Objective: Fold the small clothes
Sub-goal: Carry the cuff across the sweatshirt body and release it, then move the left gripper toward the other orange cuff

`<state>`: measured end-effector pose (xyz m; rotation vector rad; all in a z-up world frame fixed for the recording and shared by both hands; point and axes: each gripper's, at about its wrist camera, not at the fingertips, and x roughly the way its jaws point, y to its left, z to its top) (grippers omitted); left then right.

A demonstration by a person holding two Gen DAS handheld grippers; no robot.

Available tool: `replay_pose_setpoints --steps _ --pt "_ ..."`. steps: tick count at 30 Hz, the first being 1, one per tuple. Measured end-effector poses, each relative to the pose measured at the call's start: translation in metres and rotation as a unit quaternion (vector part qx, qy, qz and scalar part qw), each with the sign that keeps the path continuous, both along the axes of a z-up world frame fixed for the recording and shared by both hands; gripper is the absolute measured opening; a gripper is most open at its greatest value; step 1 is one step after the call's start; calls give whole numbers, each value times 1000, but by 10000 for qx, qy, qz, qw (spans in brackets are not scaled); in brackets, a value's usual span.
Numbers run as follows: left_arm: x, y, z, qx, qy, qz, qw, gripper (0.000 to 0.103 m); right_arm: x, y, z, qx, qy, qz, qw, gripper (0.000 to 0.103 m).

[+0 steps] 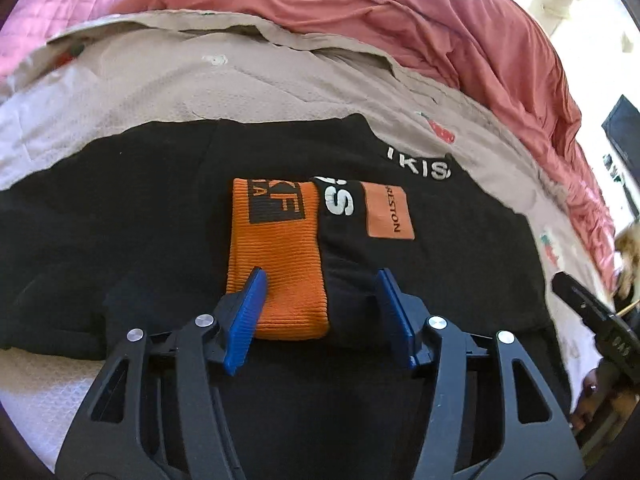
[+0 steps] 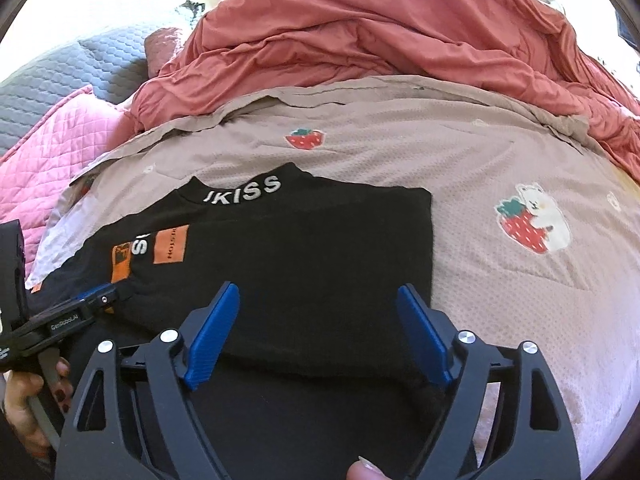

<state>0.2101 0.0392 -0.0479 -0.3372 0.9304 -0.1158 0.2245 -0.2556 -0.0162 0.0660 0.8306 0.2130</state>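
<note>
Bedspread (image 2: 500, 152) with strawberry prints bears black sweater (image 2: 320, 240); red duvet (image 2: 380, 40) behind

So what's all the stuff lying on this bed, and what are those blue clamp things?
Black top: one, black with white lettering at the neck, spread on the bedcover, partly folded.
Orange cuff: one, ribbed orange, lying on the top.
Orange patch: one, orange with dark letters, on the top.
Bedcover: one, beige with strawberry pictures, under the top.
Red blanket: one, rumpled, behind the bedcover.
Pink quilt: one, far left.
Grey quilt: one, far left corner.
Left gripper: black, blue pads, open over the cuff.
Right gripper: black, blue pads, open over the top's near hem.
</note>
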Motion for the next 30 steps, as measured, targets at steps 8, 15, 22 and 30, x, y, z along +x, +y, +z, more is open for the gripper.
replay_pose_setpoints --steps 8,15,22,30 --pt "-4 3 3 -86 -10 74 9999 53 27 10 -51 -334 935 -130 9950 89" --pt "-8 14 14 -156 -38 269 9995 79 12 1 -35 29 708 -127 9974 93" --pt "-15 32 23 -85 -61 623 9980 93 -7 -5 -20 99 474 -202 9986 98" --pt "-33 40 47 484 -371 816 9948 93 -18 -4 -4 233 349 -179 9990 98"
